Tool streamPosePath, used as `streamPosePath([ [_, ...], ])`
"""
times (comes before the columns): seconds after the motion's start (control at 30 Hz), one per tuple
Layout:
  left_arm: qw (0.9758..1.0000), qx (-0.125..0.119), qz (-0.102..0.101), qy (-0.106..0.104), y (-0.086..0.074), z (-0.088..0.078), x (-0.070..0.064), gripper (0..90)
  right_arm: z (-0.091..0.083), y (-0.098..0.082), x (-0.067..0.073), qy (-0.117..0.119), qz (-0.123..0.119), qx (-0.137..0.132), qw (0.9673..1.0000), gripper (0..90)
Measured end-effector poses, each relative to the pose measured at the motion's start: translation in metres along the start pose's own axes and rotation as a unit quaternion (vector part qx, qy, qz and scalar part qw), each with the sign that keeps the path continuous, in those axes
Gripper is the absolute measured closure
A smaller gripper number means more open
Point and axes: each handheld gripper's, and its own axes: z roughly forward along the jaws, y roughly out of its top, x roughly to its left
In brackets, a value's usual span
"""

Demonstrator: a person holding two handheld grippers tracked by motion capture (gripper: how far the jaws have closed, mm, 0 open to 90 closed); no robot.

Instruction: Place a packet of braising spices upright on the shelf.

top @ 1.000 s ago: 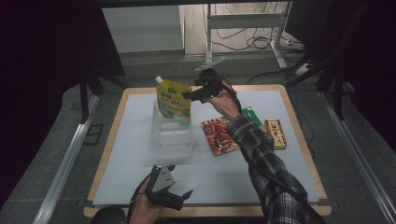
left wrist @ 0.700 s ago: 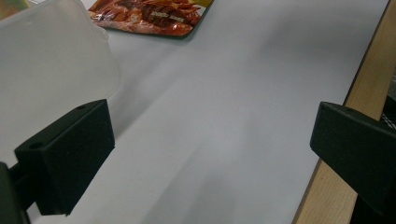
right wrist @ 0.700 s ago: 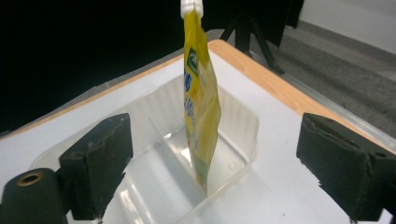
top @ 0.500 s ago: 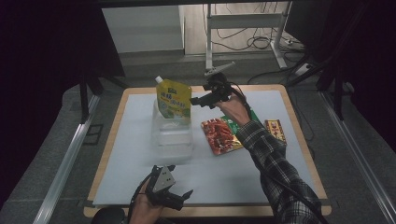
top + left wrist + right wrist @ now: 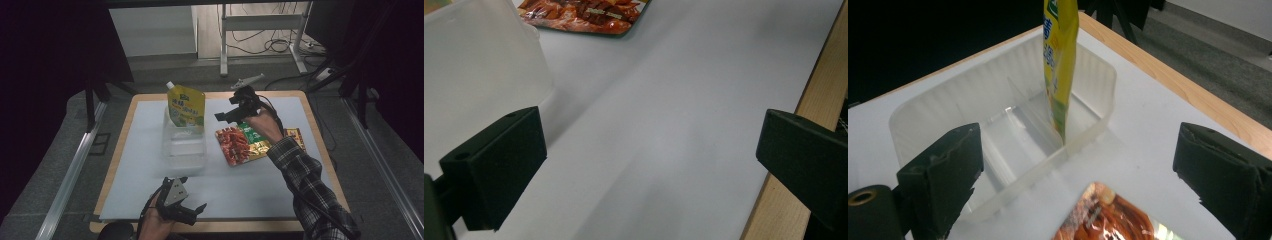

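Right gripper (image 5: pixel 226 116) over red snack packet (image 5: pixel 234 145), jaws just opened wide, nothing between them. Yellow pouch (image 5: pixel 186 106) upright in clear tray (image 5: pixel 184 148), far end. Left gripper (image 5: pixel 186 212) wide open, empty, near table edge.

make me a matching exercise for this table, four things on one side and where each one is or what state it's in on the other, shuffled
Things:
1. yellow spouted pouch
2. red snack packet
3. clear plastic tray
4. right tool

Places or states:
A. lying flat on the white mat, right of the tray
B. jaws open, nothing between them
C. standing upright in the tray's far end
D. on the mat, its near compartments unfilled

Pairs: 1-C, 2-A, 3-D, 4-B
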Motion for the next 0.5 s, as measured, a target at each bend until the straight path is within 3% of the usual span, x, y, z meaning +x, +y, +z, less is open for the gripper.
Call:
streamPosePath([
  [0.37,1.0000,0.001,0.001,-0.001,0.000,0.001,-0.001,0.0,-0.025,-0.034,-0.009,-0.015,0.014,-0.006,0.9998,5.9],
  [0.5,1.0000,0.002,0.003,-0.001,0.000,0.002,-0.002,0.0,-0.033,-0.049,-0.013,-0.033,0.017,-0.004,0.9993,5.8],
])
